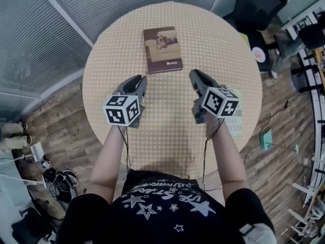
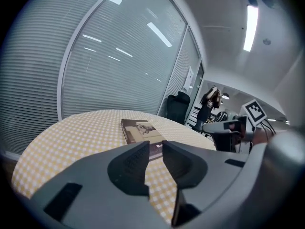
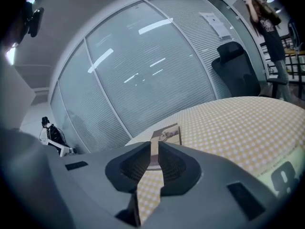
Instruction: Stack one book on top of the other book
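Note:
A brown book [image 1: 162,50] with a sofa picture lies flat at the far middle of the round table [image 1: 111,55], which has a yellow checked cloth. It lies beyond the jaws in both gripper views [image 2: 140,130] [image 3: 169,133]. A second book [image 1: 236,122], pale green and white, lies near the table's right edge, partly hidden under my right gripper's marker cube; its corner [image 3: 281,173] shows. My left gripper [image 1: 138,79] [image 2: 155,149] hovers short of the brown book, jaws slightly apart and empty. My right gripper [image 1: 197,75] [image 3: 153,151] hovers beside it, shut and empty.
A glass wall with blinds [image 1: 66,29] runs behind the table on the left. A black office chair [image 1: 259,4] stands past the far right edge. Cables and gear [image 1: 56,179] lie on the wooden floor at left. A person [image 2: 209,104] stands far off.

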`<state>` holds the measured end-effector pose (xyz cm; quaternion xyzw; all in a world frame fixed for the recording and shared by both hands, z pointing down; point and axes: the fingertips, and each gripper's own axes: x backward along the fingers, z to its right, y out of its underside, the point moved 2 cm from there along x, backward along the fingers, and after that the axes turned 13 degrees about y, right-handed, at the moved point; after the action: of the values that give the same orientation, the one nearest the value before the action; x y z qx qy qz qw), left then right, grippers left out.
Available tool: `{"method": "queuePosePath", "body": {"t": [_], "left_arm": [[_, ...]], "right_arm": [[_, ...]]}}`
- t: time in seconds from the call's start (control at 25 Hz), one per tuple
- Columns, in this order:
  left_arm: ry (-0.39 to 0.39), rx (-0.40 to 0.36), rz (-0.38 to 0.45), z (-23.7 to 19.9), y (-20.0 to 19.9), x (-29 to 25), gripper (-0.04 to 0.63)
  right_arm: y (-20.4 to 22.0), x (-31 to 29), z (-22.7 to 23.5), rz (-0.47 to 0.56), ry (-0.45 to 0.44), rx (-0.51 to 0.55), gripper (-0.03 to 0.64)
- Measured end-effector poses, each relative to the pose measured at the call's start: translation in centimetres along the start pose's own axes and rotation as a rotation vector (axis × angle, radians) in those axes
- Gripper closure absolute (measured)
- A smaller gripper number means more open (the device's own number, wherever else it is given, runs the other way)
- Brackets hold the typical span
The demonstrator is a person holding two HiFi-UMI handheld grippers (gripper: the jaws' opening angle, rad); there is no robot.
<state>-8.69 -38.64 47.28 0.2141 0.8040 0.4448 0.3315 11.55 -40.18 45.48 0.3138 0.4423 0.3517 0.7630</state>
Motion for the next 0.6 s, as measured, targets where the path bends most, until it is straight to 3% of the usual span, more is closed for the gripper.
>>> {"method": "queuePosePath", "body": {"t": [0.36,0.6], "left_arm": [[-0.063,0.02,-0.062,-4.1,1.1,-3.0,0.419],[-0.045,0.065,-0.087,-6.5,1.4,-5.9,0.347]], "right_arm": [[0.9,-7.1,2.6,-0.087,-0.016,-0.068,0.569],[1.8,-10.3,3.1,-0.148,-0.038,-0.07,0.457]]}}
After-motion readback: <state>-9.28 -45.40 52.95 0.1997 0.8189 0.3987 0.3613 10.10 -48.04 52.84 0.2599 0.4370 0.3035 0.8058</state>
